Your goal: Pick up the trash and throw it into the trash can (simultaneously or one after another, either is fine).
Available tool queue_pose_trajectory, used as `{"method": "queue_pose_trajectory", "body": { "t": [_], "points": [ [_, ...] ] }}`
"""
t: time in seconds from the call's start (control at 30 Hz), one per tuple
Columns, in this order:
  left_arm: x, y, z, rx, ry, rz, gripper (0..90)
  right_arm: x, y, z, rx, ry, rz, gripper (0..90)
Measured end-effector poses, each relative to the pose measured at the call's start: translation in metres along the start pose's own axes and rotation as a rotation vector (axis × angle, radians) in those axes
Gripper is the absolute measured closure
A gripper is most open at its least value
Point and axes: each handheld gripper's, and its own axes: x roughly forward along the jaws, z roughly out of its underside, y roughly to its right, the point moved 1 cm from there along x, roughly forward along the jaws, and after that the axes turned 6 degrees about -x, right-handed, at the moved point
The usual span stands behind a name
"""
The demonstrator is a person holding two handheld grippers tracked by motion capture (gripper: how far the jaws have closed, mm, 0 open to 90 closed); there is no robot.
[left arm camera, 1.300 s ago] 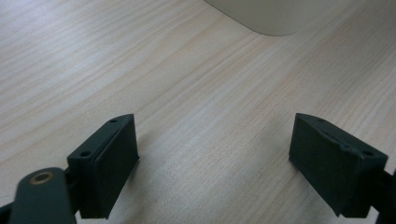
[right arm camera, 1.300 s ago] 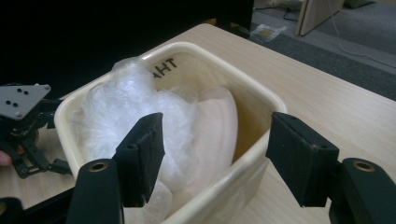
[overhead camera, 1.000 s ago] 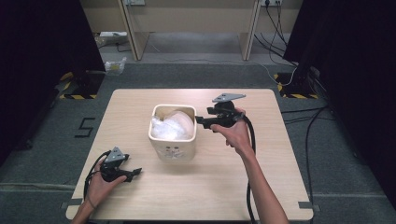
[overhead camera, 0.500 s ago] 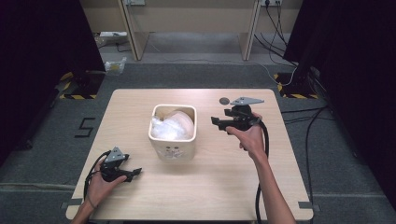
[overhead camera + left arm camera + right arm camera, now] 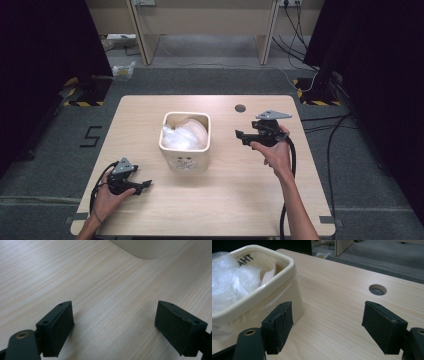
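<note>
High view: the right gripper (image 5: 239,135) is seen pulled back to the right of the cream bin (image 5: 184,161), where a second ago it was held at the bin's rim; its jaws have just been opening, and nothing is carried between them.
High view, bin: the crumpled clear plastic (image 5: 184,134) is left lying inside (a drop-off judged complete).
Left gripper view: the left gripper (image 5: 115,325) is kept spread wide over bare table (image 5: 50,272), nothing grasped.
Right gripper view: the bin (image 5: 274,280) is seen beside the left jaw, apart from it, with plastic (image 5: 232,285) heaped inside; the jaws are parted and empty.
</note>
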Motion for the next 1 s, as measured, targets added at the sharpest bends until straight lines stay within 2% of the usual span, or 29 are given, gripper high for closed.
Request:
{"method": "queue_pose_trajectory", "body": {
  "t": [0.23,0.4,0.53,0.63,0.73,0.87,0.93,1.0],
  "points": [
    [0.0,0.0,0.0,0.0,0.0,0.0,14.5,-0.01,0.0,0.015,-0.013,-0.014,0.045,23.0],
    [0.0,0.0,0.0,0.0,0.0,0.0,14.5,-0.016,-0.003,0.027,-0.042,-0.035,0.072,22.7],
    [0.0,0.0,0.0,0.003,-0.002,0.0,14.5,-0.018,-0.006,0.032,-0.05,-0.038,0.078,22.7],
    [0.0,0.0,0.0,0.003,-0.002,0.0,14.5,-0.02,-0.009,0.034,-0.094,-0.061,0.107,22.4],
    [0.0,0.0,0.0,0.001,-0.002,0.0,14.5,-0.021,-0.012,0.036,-0.086,-0.046,0.086,22.3],
    [0.0,0.0,0.0,0.001,-0.002,0.0,14.5,-0.02,-0.016,0.041,-0.09,-0.053,0.073,22.3],
    [0.0,0.0,0.0,0.001,-0.002,0.0,14.5,-0.02,-0.017,0.044,-0.09,-0.058,0.076,22.3],
    [0.0,0.0,0.0,0.001,-0.002,0.0,14.4,-0.02,-0.018,0.045,-0.108,-0.072,0.103,22.3]
  ]
}}
